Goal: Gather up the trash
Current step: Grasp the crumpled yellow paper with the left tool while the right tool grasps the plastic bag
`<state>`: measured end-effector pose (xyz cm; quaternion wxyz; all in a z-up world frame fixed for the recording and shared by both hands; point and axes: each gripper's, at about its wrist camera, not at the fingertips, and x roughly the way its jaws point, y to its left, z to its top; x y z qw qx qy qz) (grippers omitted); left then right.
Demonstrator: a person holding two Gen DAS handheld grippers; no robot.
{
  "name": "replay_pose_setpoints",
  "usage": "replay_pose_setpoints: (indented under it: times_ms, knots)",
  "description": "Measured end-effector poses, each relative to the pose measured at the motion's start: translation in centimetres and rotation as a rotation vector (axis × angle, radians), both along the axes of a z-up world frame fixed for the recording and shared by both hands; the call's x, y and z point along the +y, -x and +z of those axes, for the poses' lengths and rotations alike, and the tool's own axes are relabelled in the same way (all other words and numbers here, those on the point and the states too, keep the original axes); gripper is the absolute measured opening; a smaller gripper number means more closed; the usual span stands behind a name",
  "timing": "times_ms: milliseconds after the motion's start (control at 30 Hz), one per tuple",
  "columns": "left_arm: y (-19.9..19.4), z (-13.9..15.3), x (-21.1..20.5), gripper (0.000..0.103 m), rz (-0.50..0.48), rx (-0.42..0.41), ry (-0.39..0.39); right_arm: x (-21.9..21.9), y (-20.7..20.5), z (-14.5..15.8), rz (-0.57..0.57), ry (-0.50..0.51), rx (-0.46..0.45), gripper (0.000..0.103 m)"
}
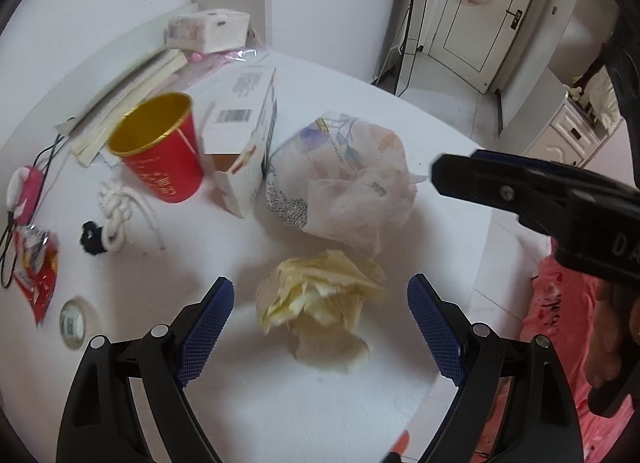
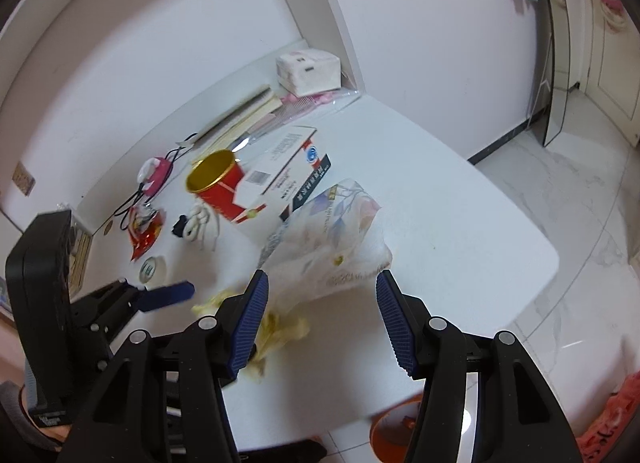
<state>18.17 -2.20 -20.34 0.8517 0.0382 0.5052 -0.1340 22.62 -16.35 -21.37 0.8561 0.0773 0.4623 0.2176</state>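
Observation:
A crumpled yellow paper wad [image 1: 320,311] lies on the white table [image 1: 280,403], between the blue pads of my left gripper [image 1: 322,323]. The pads stand wide and do not touch it, so this gripper is open. Just behind the wad sits a thin flower-printed plastic bag stuffed with tissue [image 1: 344,183]. My right gripper [image 2: 322,303] is open, with the bag's near edge [image 2: 340,275] just beyond its tips and nothing pressed. The wad [image 2: 280,327] shows partly behind its left finger. The right gripper's black finger [image 1: 444,175] reaches in from the right.
A red cup with a gold inside [image 1: 160,151], a white carton [image 1: 244,135], a white rope [image 1: 120,211], a red snack wrapper [image 1: 36,271], a tape roll [image 1: 74,321], books [image 1: 128,99] and a tissue pack [image 1: 208,29] crowd the left and back. An orange container [image 2: 384,435] sits below the table's near edge.

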Motion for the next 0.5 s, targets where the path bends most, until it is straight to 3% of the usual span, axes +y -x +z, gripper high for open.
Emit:
replay_pose_setpoints:
  times_ms: [67,167,267,433,500]
  knots:
    - [-0.3,-0.7,-0.5,0.078,-0.021,-0.009,-0.022,0.2,-1.2,-1.0,0.003,0.0,0.006,0.057]
    - [-0.8,-1.9,-1.0,0.073,-0.044,0.003,-0.047,0.6,-2.6,-2.4,0.005,0.0,0.016,0.057]
    - [-1.2,-3.2,-1.0,0.058,-0.049,0.025,-0.072,1.0,-3.9,-3.8,0.005,0.008,0.031,0.057]
    - [-1.4,-3.3,0.0,0.055,-0.058,0.032,-0.023,1.6,-5.3,-6.3,0.002,0.011,0.057,0.056]
    - [-1.2,-3.1,0.2,0.054,-0.072,0.026,-0.018,1.9,-5.4,-6.8,0.006,0.028,0.049,0.05]
